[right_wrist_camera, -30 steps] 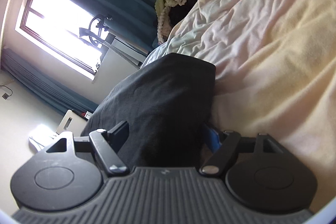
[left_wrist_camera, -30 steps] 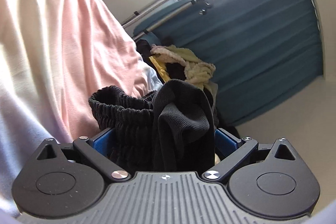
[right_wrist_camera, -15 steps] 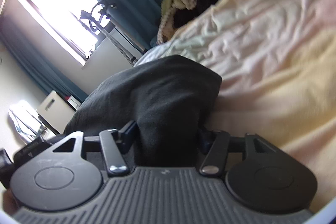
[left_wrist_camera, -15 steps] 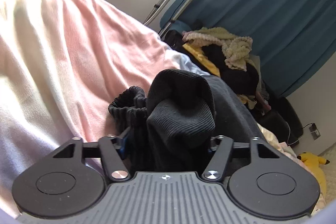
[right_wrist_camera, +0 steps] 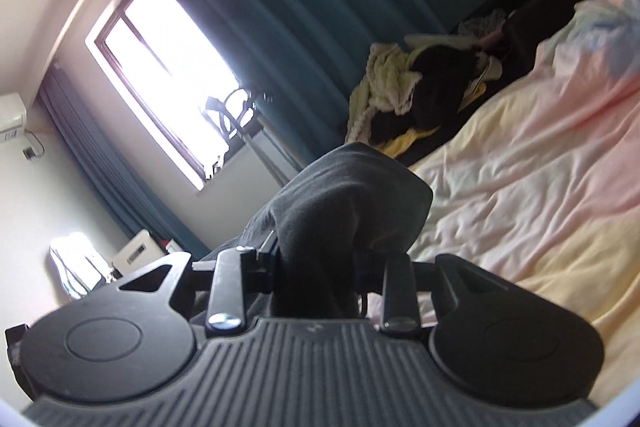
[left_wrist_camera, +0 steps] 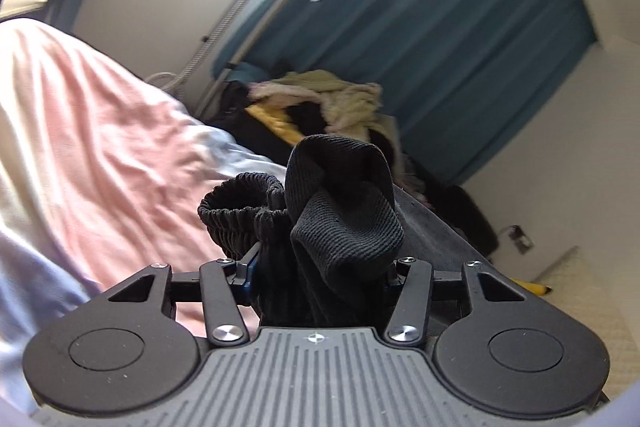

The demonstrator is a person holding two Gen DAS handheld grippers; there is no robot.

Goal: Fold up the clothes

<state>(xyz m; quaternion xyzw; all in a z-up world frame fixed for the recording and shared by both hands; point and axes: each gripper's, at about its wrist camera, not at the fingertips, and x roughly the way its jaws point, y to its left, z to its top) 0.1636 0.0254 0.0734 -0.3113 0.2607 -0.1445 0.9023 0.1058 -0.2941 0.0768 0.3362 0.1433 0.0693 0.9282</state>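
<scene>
Black ribbed fabric fills both wrist views: a dark garment (left_wrist_camera: 344,211) bunched between the fingers of each gripper. The left gripper (left_wrist_camera: 320,279) is clamped on a thick fold of it beside a gathered elastic band (left_wrist_camera: 240,203) (a waistband or a cuff, I cannot tell which), and its jaws have just been closing on the cloth. The right gripper (right_wrist_camera: 316,267) pinches another part of the same dark garment (right_wrist_camera: 348,203), smoother there, and its jaws have likewise just been closing, with the fabric squeezed between the pads. Between the two grips the cloth hangs above a bed covered in a rumpled pink and pale yellow sheet (right_wrist_camera: 540,187); how much of it touches the sheet is hidden by the grippers. At the far edge of the bed lies a heap of other clothes (right_wrist_camera: 416,91), cream, yellow and black, against teal curtains (left_wrist_camera: 460,27). A bright window (right_wrist_camera: 160,67) stands beside them.
</scene>
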